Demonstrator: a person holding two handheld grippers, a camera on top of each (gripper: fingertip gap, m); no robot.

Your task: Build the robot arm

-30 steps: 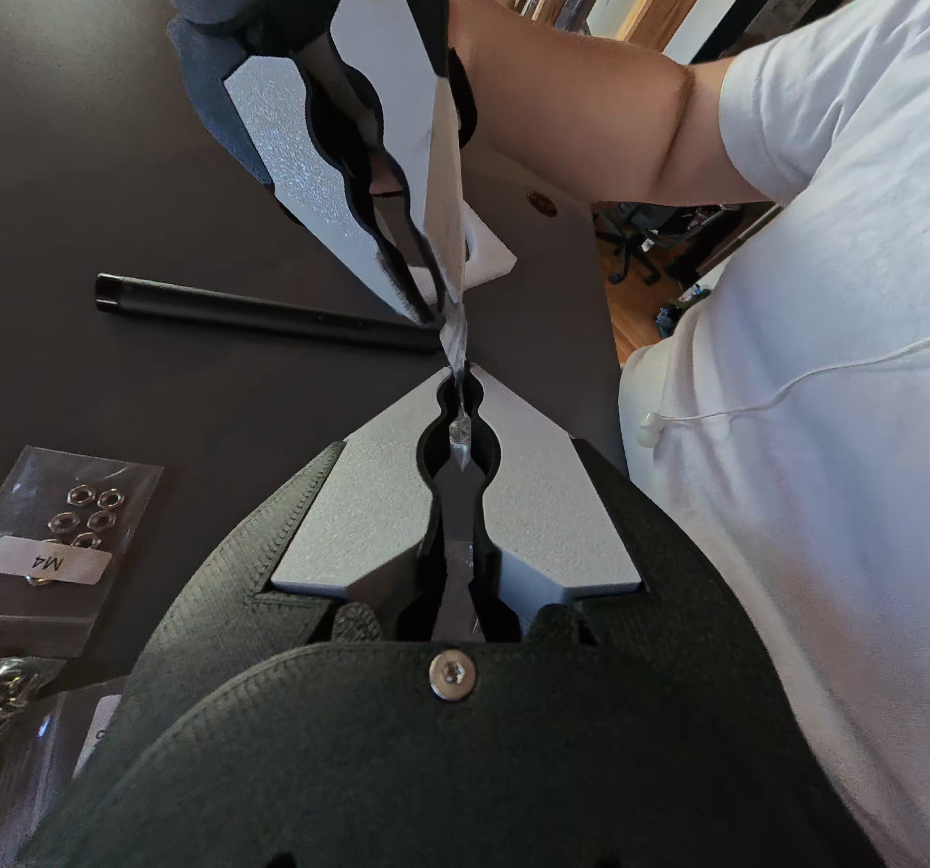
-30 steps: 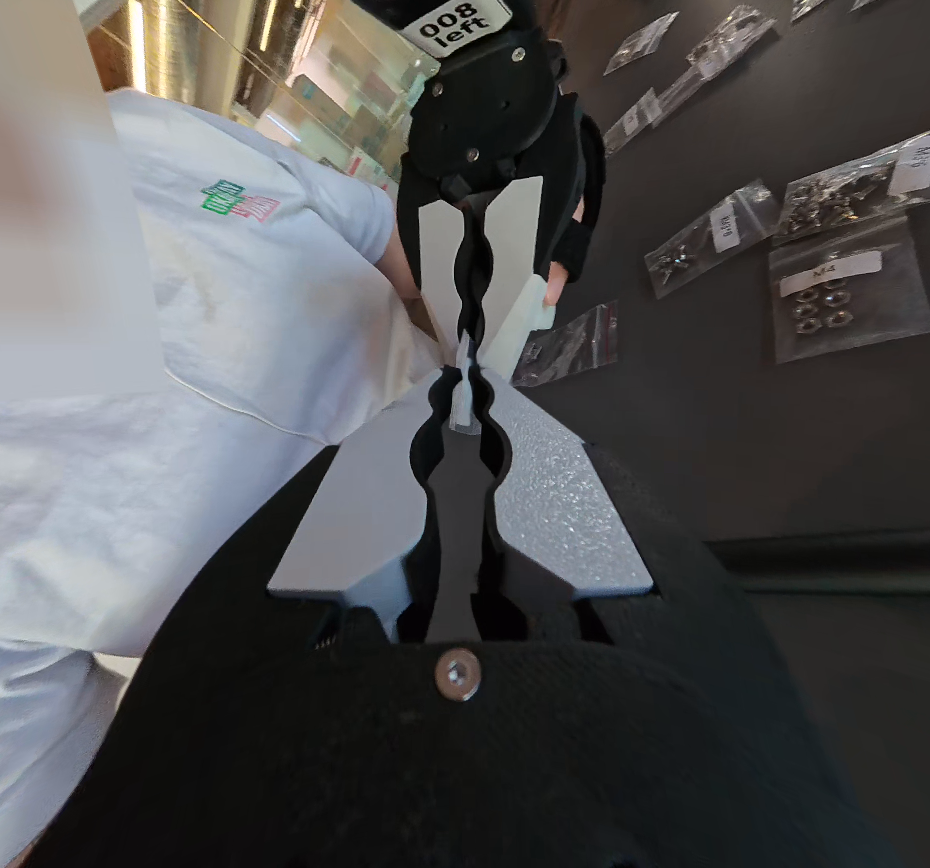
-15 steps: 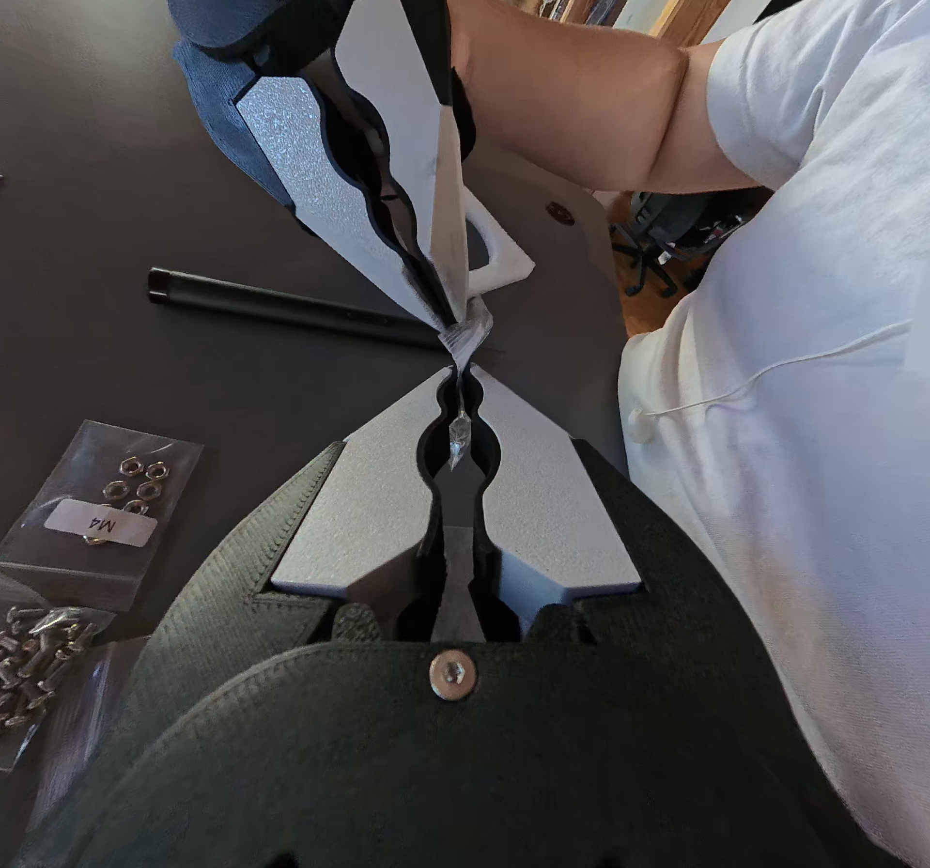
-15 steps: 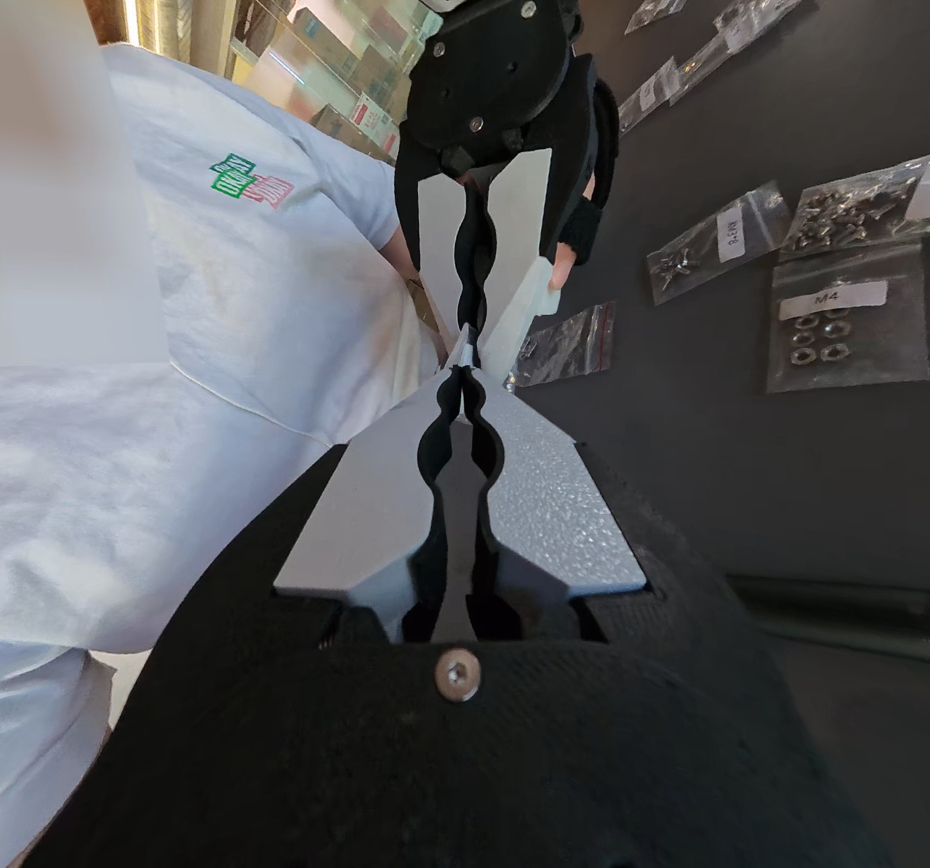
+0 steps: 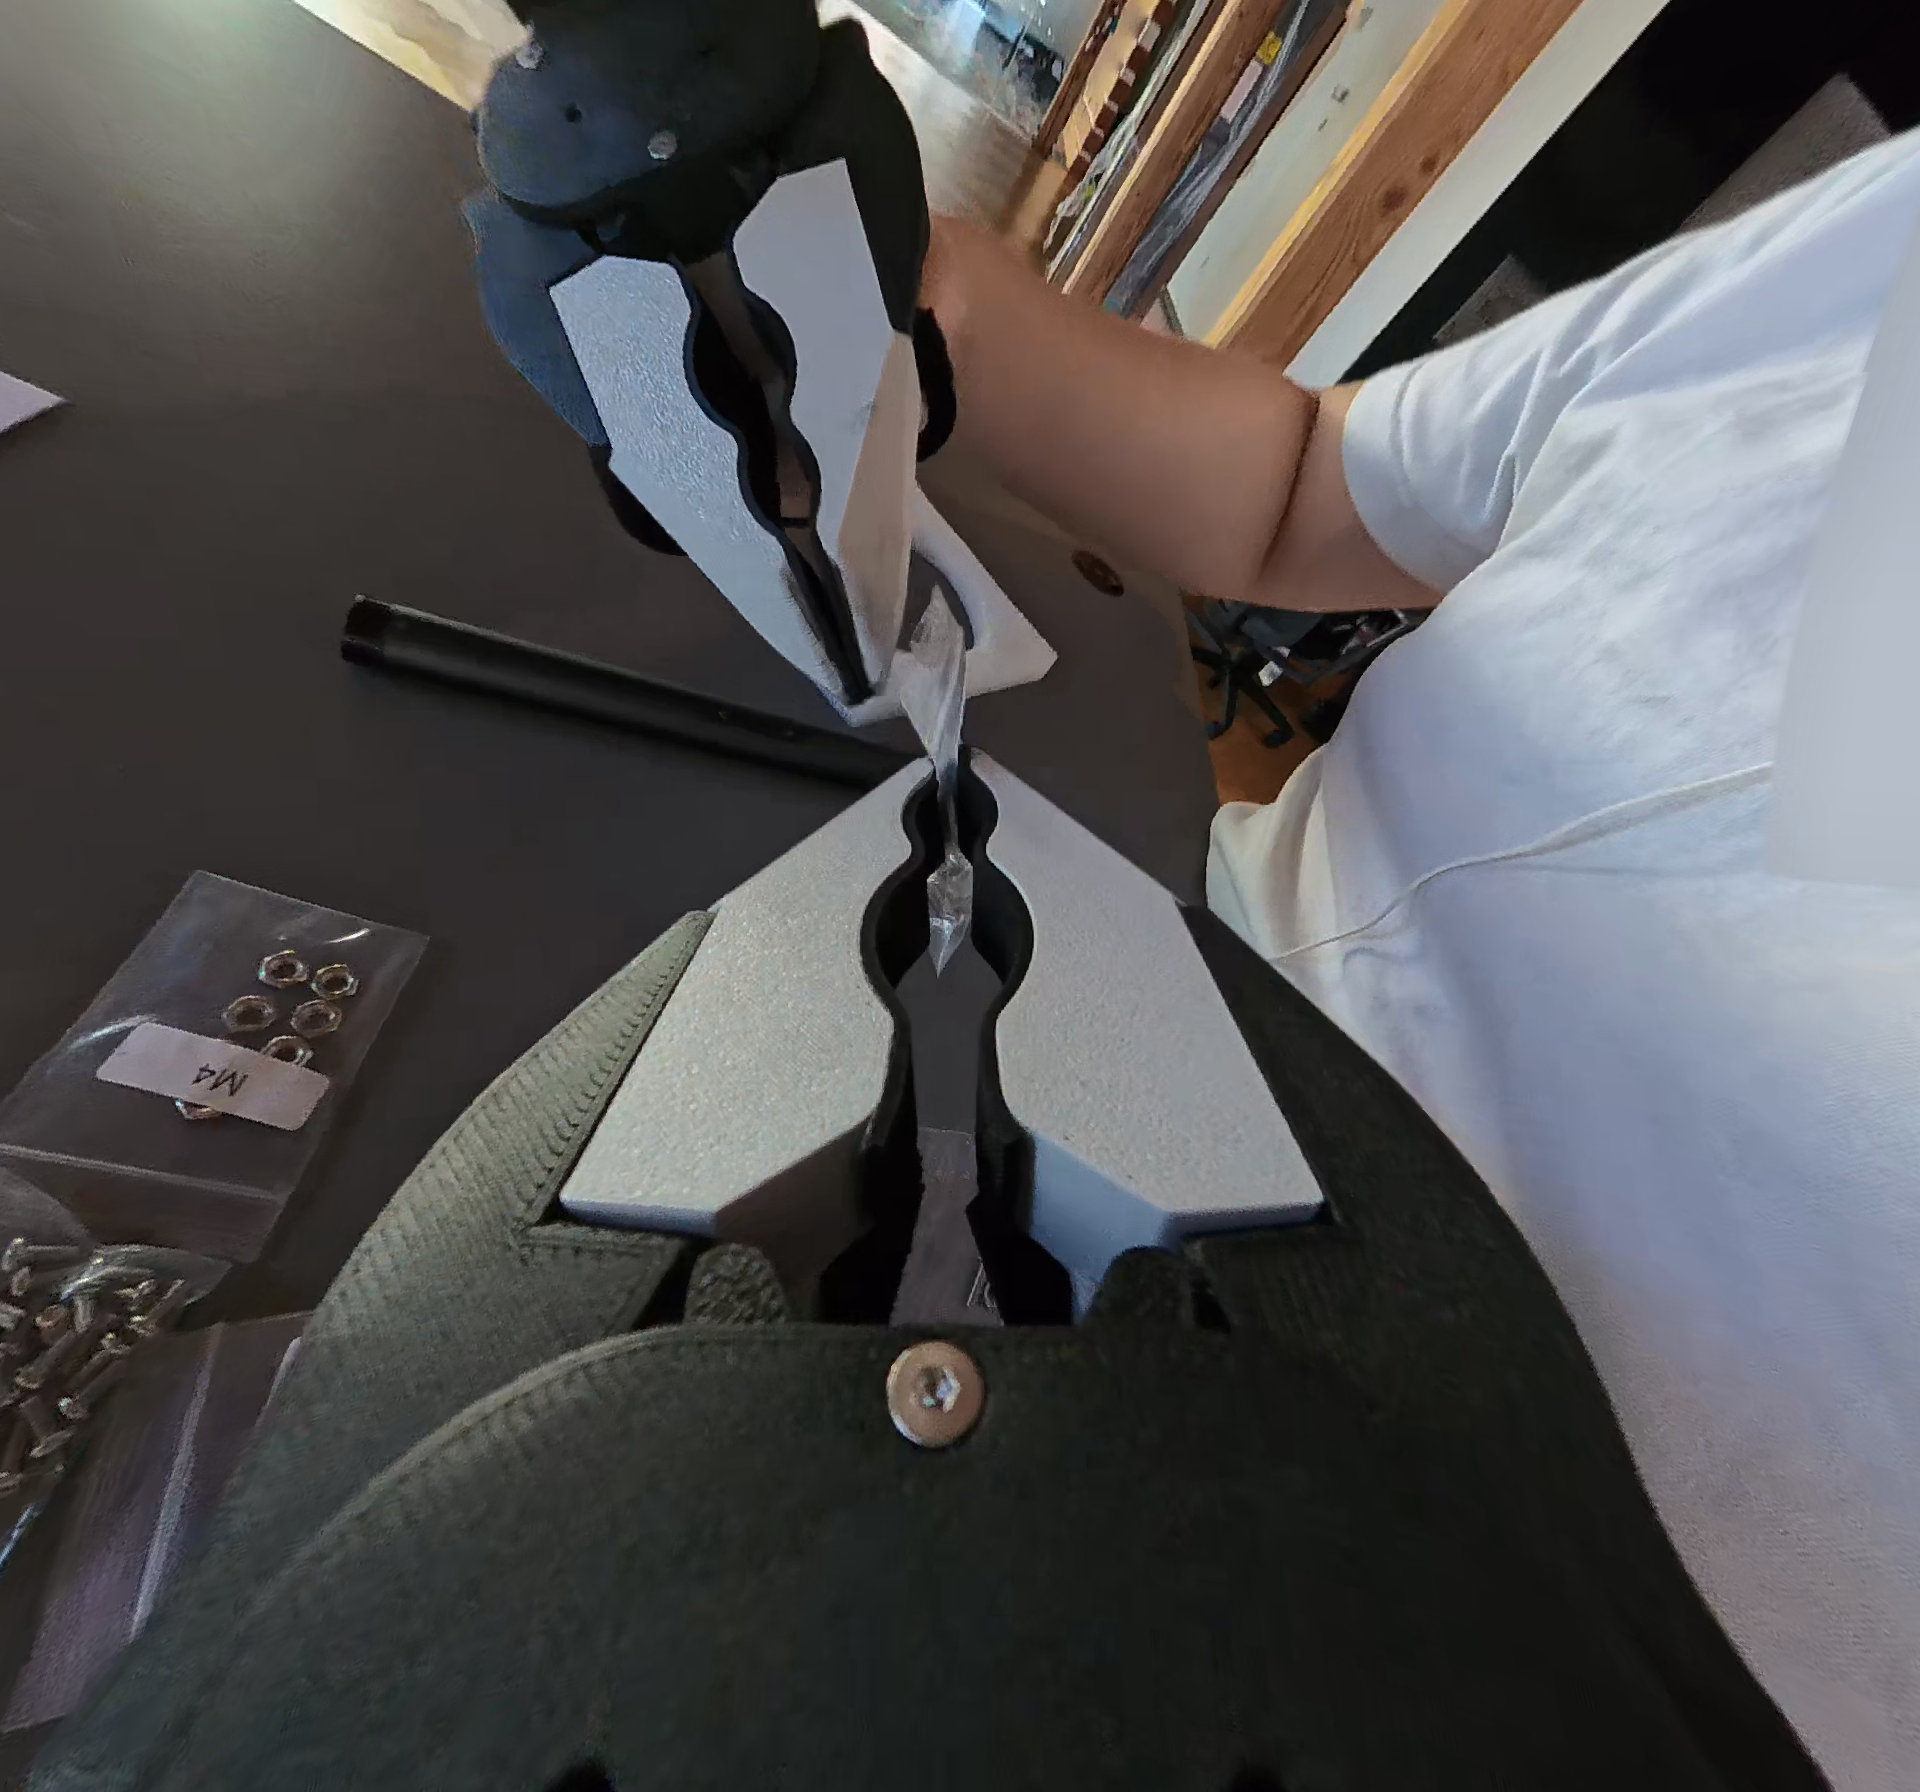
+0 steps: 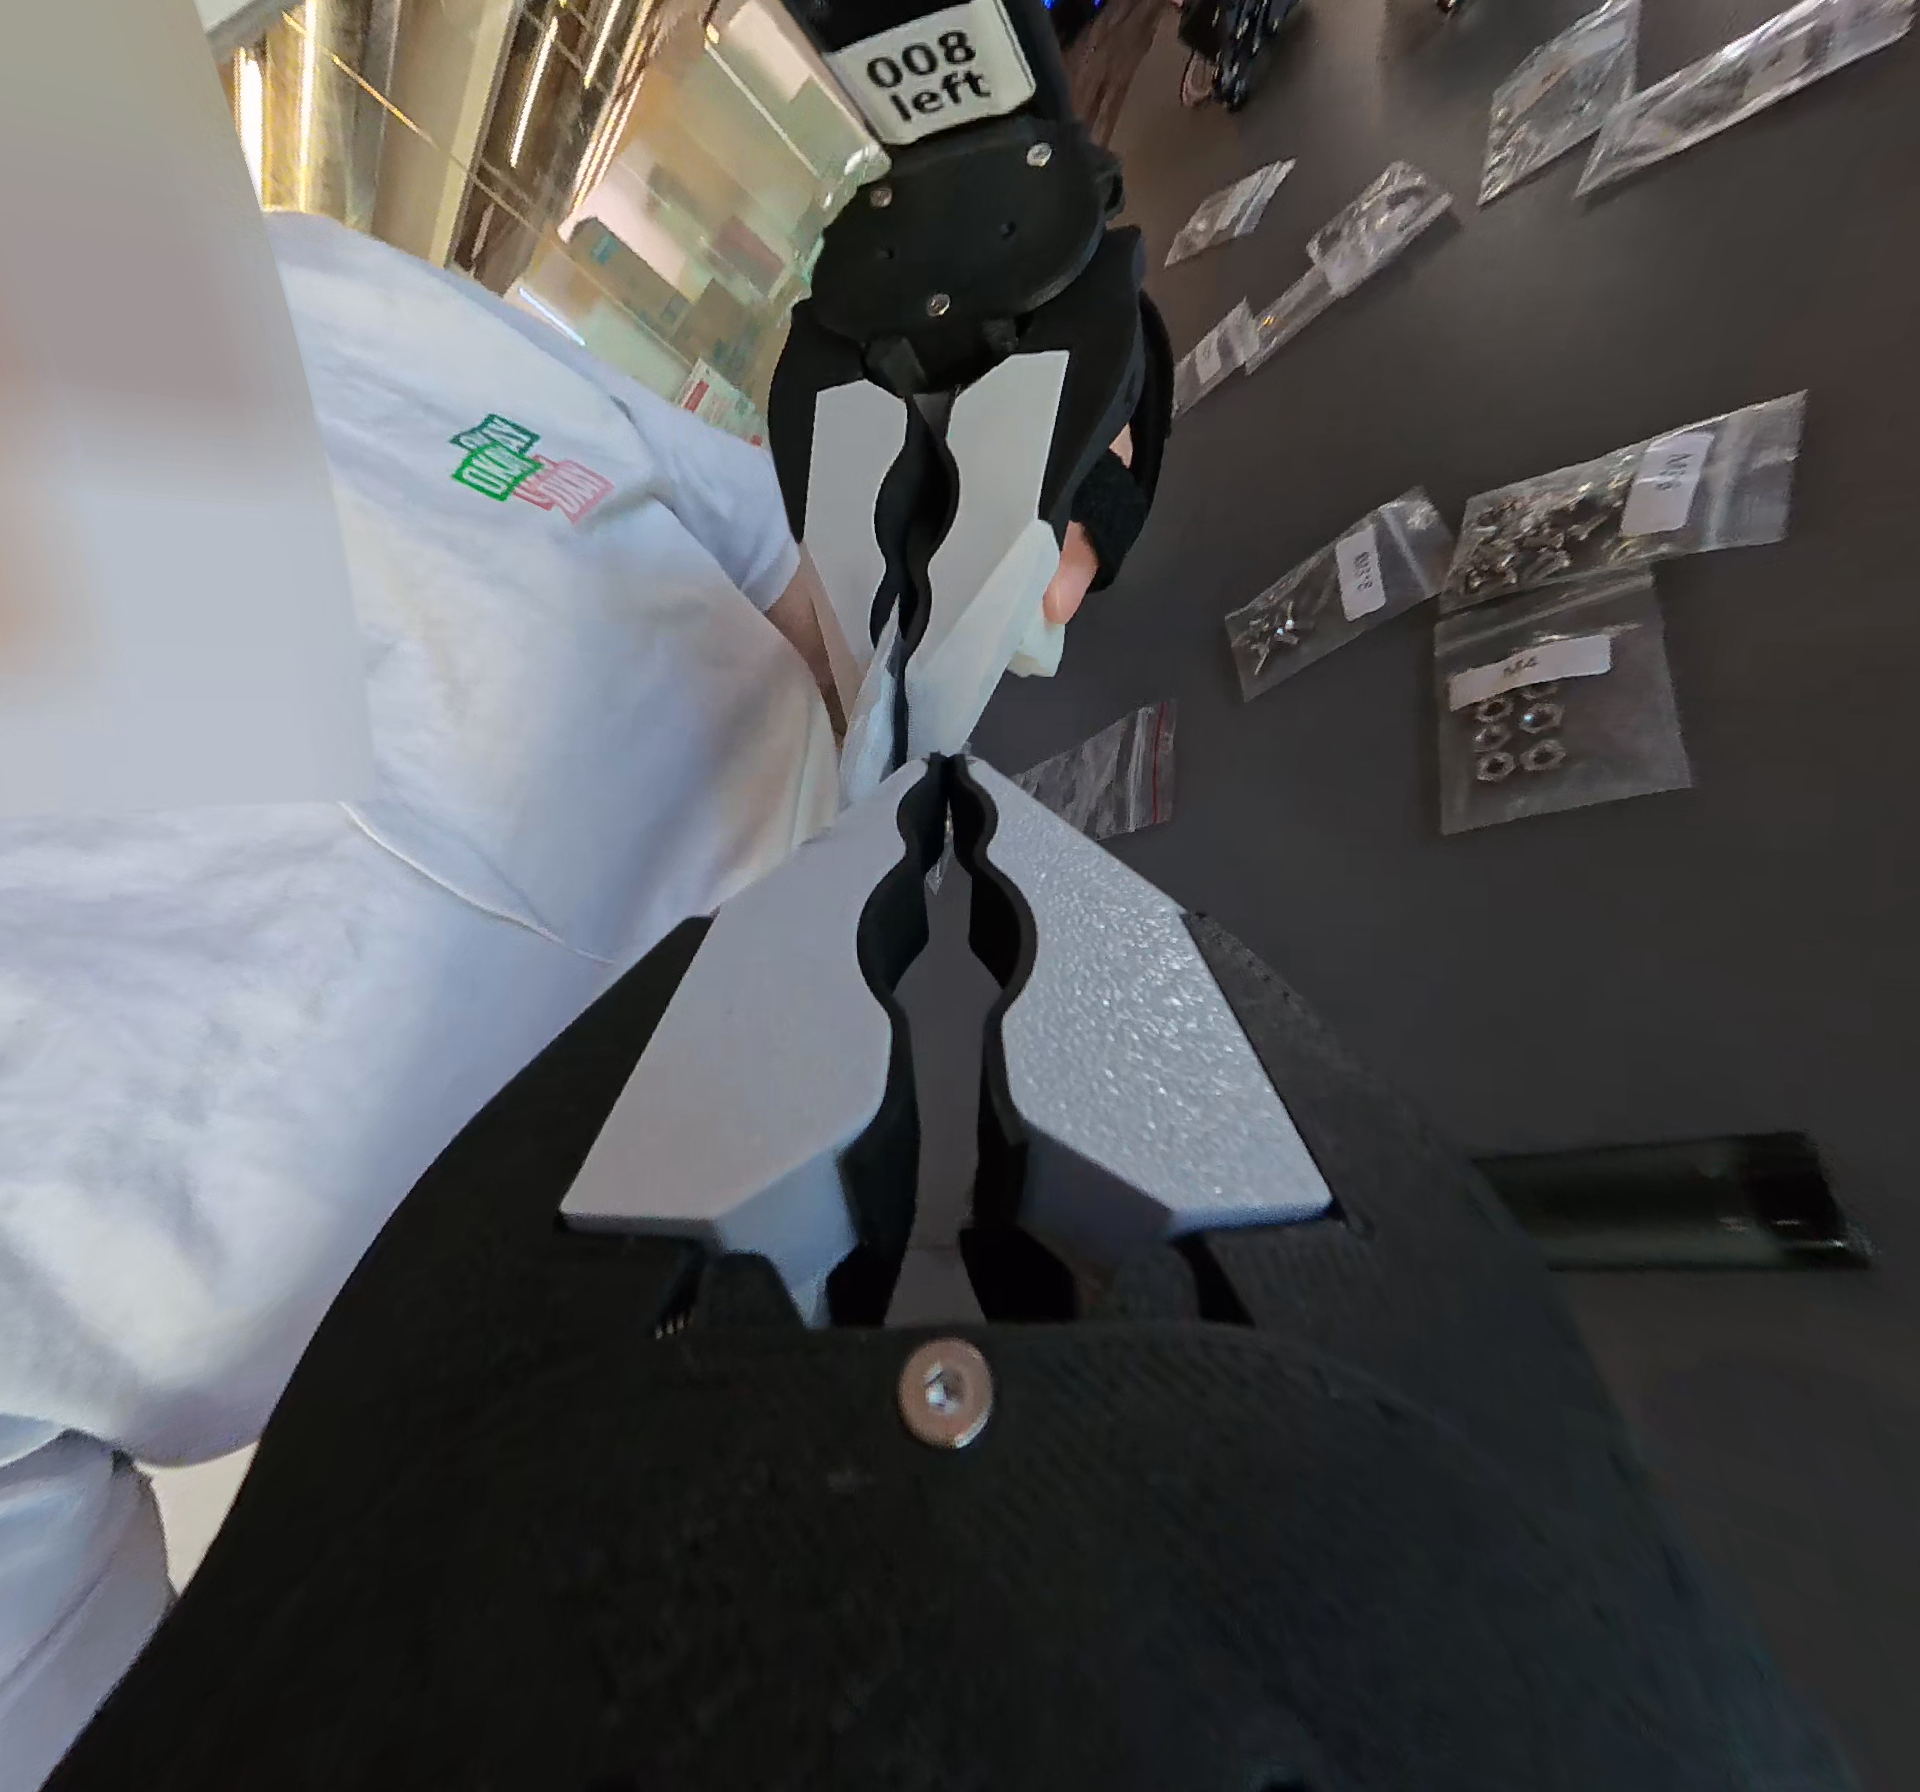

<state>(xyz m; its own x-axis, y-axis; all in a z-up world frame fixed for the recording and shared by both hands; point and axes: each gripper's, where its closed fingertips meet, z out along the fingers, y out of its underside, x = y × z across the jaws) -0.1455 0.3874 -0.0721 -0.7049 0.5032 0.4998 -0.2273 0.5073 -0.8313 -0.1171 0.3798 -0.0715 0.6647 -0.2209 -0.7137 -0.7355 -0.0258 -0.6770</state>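
A small clear plastic bag [image 5: 938,714] is stretched between my two grippers above the dark table [image 5: 260,516]. My left gripper [image 5: 951,778] is shut on one end of it; a crumpled tip of the bag [image 5: 948,911] pokes back between its jaws. My right gripper [image 5: 871,688] faces it from above and is shut on the other end. In the right wrist view my right gripper [image 6: 943,768] has its tips pressed together, my left gripper [image 6: 902,698] hangs just beyond it, and the bag [image 6: 868,734] bulges out to the left between them.
A black tube [image 5: 582,672] lies on the table behind the grippers. A labelled bag of nuts [image 5: 239,1025] and a bag of screws [image 5: 62,1327] lie at the left. Several more hardware bags [image 6: 1558,724] lie on the table [image 6: 1351,963]. A person in a white T-shirt [image 5: 1558,807] is close by. The tips of both grippers are at nearly the same place.
The two grippers have drawn apart. The bag between their tips now shows as a longer, stretched strip. The right gripper has moved up and away from the left one.
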